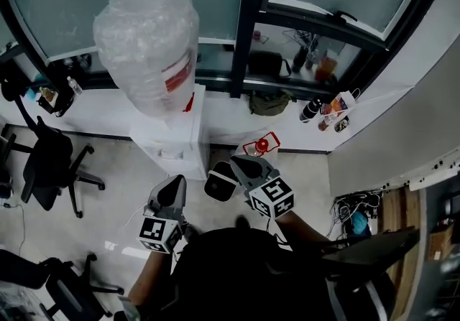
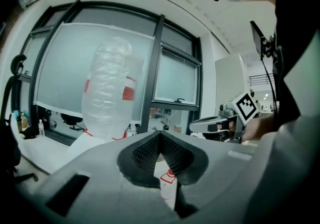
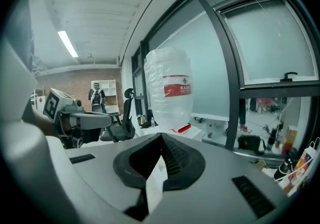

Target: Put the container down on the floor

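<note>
Both jaw pairs together, nothing between: we log left gripper (image 1: 177,182) and right gripper (image 1: 236,161) held before the water bottle (image 1: 147,47), apparently upended on a white dispenser (image 1: 181,146).

One water dispenser (image 1: 176,143) is being recorded, with one plastic-wrapped water bottle (image 1: 147,47) being carried on top of it. Two grippers are being counted: the left gripper (image 1: 175,183) and the right gripper (image 1: 237,163). Two office chairs are being noted along the left edge of the floor (image 1: 115,219): a first chair (image 1: 49,161) and a second chair (image 1: 61,287). Two bags are being logged near the window frame: a black bag (image 1: 264,64) and an olive bag (image 1: 269,102). One black container (image 1: 221,182) with a white rim is being listed.
</note>
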The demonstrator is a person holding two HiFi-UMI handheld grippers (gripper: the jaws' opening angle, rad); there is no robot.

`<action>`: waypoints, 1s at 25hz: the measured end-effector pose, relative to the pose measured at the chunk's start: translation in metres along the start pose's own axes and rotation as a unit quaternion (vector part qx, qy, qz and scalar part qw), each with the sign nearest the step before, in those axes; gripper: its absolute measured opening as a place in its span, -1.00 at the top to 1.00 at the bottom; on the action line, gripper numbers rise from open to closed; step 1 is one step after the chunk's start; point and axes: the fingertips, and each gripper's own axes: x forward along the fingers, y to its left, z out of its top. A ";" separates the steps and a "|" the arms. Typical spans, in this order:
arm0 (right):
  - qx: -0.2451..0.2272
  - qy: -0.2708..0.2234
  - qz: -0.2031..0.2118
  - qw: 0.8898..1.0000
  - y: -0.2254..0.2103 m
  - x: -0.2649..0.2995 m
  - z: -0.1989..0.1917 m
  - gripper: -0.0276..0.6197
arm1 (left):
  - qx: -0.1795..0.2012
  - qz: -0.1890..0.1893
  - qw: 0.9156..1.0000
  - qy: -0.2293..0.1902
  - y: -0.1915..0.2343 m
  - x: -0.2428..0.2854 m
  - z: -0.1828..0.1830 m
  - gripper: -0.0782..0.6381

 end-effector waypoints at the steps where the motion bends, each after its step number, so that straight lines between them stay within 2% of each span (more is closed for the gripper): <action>1: -0.005 0.001 0.001 1.000 0.001 0.000 0.001 0.89 | -0.004 0.006 1.000 -0.001 0.002 -0.001 0.001 0.76; 5: -0.008 -0.003 0.003 1.000 0.002 0.001 0.007 0.89 | -0.011 0.020 1.000 -0.006 0.008 -0.002 0.003 0.76; 18: -0.011 -0.002 0.004 1.000 0.007 0.003 0.007 0.89 | -0.002 0.020 1.000 -0.014 0.010 -0.003 0.001 0.76; 25: -0.026 -0.012 0.022 0.999 0.015 0.007 0.010 0.89 | -0.007 0.038 0.999 -0.011 0.023 -0.005 -0.001 0.76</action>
